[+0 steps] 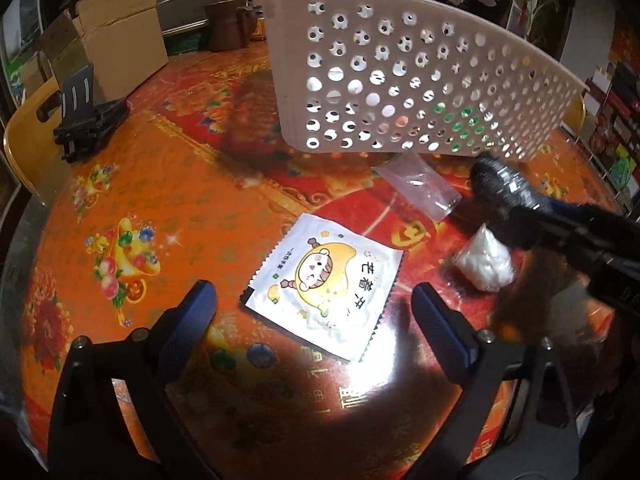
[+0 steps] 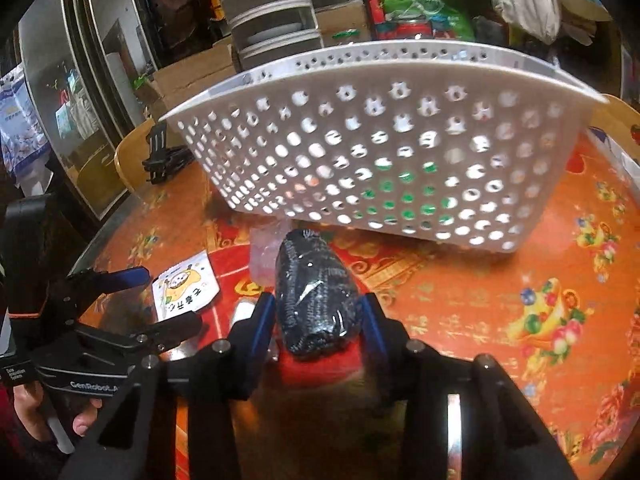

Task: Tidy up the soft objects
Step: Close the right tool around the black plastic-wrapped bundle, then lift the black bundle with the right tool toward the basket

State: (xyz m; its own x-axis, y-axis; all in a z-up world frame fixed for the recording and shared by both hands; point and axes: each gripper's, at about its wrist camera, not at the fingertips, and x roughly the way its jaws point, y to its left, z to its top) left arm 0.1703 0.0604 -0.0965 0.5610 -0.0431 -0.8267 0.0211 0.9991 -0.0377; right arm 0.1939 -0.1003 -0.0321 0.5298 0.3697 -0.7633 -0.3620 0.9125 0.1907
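Observation:
A white perforated basket (image 1: 404, 76) stands on the table beyond both grippers; it also shows in the right wrist view (image 2: 384, 152). My right gripper (image 2: 318, 314) is shut on a dark knitted bundle wrapped in clear plastic (image 2: 314, 292) and holds it above the table in front of the basket; the bundle also shows in the left wrist view (image 1: 502, 186). My left gripper (image 1: 314, 304) is open and empty, just above a flat white packet with a yellow cartoon (image 1: 324, 284). A small white soft bag (image 1: 486, 264) and a clear plastic bag (image 1: 420, 184) lie to the packet's right.
The table has an orange and red patterned cloth (image 1: 160, 184). A black folding stand (image 1: 86, 120) and a cardboard box (image 1: 116, 40) sit at the far left. Clutter and shelves lie behind the basket.

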